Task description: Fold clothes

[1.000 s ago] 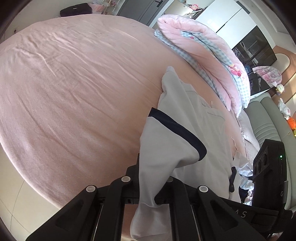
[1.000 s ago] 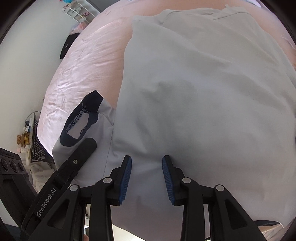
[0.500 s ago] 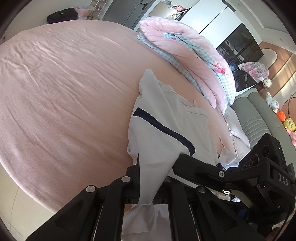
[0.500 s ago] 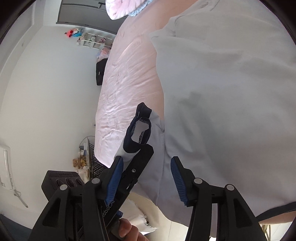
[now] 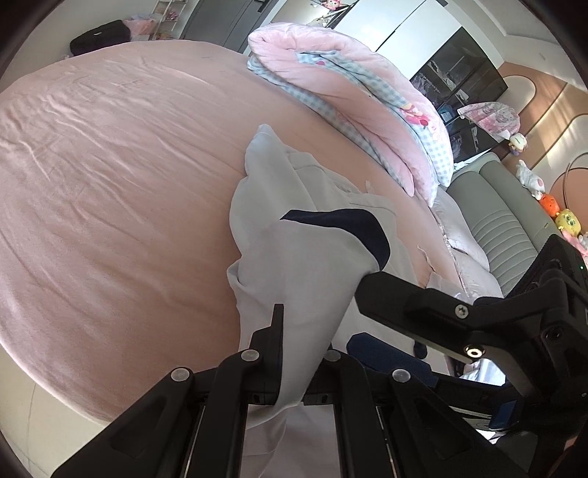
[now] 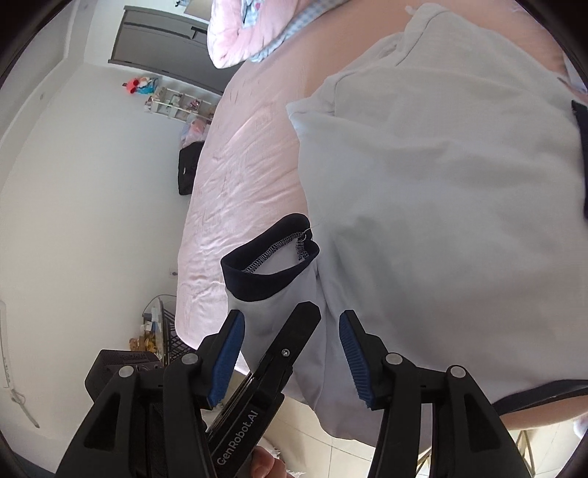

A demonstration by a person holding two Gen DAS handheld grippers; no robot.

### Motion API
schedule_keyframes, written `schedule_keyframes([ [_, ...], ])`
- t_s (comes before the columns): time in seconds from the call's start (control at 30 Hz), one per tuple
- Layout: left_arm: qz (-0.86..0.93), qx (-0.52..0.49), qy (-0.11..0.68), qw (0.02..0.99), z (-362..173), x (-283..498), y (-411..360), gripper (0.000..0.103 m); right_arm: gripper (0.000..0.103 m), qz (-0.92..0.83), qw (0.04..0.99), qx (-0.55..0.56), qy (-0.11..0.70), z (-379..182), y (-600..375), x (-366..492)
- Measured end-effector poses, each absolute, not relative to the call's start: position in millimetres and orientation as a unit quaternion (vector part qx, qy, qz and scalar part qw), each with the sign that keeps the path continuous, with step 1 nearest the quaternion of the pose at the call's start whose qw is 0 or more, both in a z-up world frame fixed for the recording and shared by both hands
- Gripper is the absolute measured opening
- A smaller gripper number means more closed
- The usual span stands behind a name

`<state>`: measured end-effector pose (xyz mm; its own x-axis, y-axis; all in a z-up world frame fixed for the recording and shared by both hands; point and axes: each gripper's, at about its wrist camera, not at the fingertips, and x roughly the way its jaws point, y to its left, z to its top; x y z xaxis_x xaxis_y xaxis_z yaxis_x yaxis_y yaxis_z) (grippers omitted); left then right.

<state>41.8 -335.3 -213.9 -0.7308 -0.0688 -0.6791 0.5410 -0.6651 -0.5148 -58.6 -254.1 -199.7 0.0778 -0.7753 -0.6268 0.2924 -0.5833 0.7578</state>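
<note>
A pale grey shirt (image 5: 330, 206) with navy trim lies on the pink bed (image 5: 110, 176). My left gripper (image 5: 301, 331) is shut on one of its sleeves, which rises from the jaws up to a navy cuff (image 5: 352, 228). In the right wrist view that cuff (image 6: 268, 264) stands open above the left gripper's black finger (image 6: 294, 331). My right gripper (image 6: 290, 349) is open, its blue pads (image 6: 228, 353) on either side of that finger and sleeve, pressing on neither. The right gripper's finger (image 5: 404, 305) shows just under the cuff in the left wrist view.
A folded pink and checked quilt (image 5: 349, 92) lies at the far side of the bed. A grey sofa (image 5: 496, 235) with plush toys (image 5: 562, 217) stands to the right. A black bag (image 5: 99, 35) sits beyond the bed, and a wire basket (image 6: 161, 331) on the tiled floor beside it.
The right gripper's jaws widened off the shirt body; it rose, rolled and came around the held sleeve. The left gripper shifted with the sleeve, and the right gripper's finger came up close under the cuff.
</note>
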Motion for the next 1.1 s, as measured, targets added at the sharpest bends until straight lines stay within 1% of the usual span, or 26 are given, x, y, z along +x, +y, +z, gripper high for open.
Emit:
schedule_keyframes([
  [0.1,-0.856,0.327,0.36,0.175,-214.8,35.9,-328.2,0.002,0.061,-0.651,0.417,0.602,-0.199,-194.1,-246.8,-60.7],
  [0.3,-0.855,0.342,0.35,0.172,-220.3,27.4,-318.8,0.002,0.061,-0.642,0.425,0.61,-0.188,-203.8,-261.6,-62.5],
  [0.57,-0.852,0.352,0.345,0.176,-224.2,26.4,-315.0,0.002,0.061,-0.646,0.401,0.623,-0.184,-230.9,-275.7,-74.4],
  [0.6,-0.853,0.352,0.344,0.176,-224.0,26.4,-314.4,0.002,0.057,-0.643,0.404,0.624,-0.184,-232.5,-277.7,-75.6],
  [0.63,-0.853,0.352,0.342,0.176,-223.7,26.3,-313.5,0.002,0.049,-0.644,0.401,0.624,-0.184,-233.9,-278.6,-76.3],
  [0.67,-0.854,0.353,0.339,0.174,-223.5,26.5,-312.4,0.002,0.044,-0.651,0.394,0.624,-0.18,-235.4,-277.8,-76.6],
  [0.7,-0.855,0.354,0.337,0.173,-223.5,27.0,-311.0,0.002,0.035,-0.657,0.387,0.623,-0.175,-236.9,-277.1,-76.9],
  [0.73,-0.856,0.355,0.335,0.172,-223.5,27.5,-309.6,0.002,0.028,-0.658,0.386,0.624,-0.172,-238.6,-276.5,-77.2],
  [0.77,-0.856,0.357,0.332,0.17,-223.5,28.0,-308.2,0.002,0.026,-0.659,0.384,0.625,-0.168,-240.4,-275.9,-77.6],
  [0.83,-0.854,0.365,0.335,0.162,-225.8,28.3,-306.4,0.002,0.013,-0.665,0.38,0.621,-0.168,-242.4,-271.9,-77.7],
  [0.87,-0.851,0.37,0.337,0.157,-227.4,28.3,-305.6,0.002,0.009,-0.672,0.376,0.616,-0.166,-242.2,-269.1,-77.5],
  [1.03,-0.84,0.396,0.341,0.146,-232.6,29.4,-304.2,0.005,0.007,-0.699,0.359,0.6,-0.153,-242.7,-257.2,-77.3],
  [1.1,-0.838,0.405,0.335,0.149,-231.0,30.6,-302.9,0.007,0.007,-0.695,0.358,0.602,-0.159,-244.6,-252.8,-78.5],
])
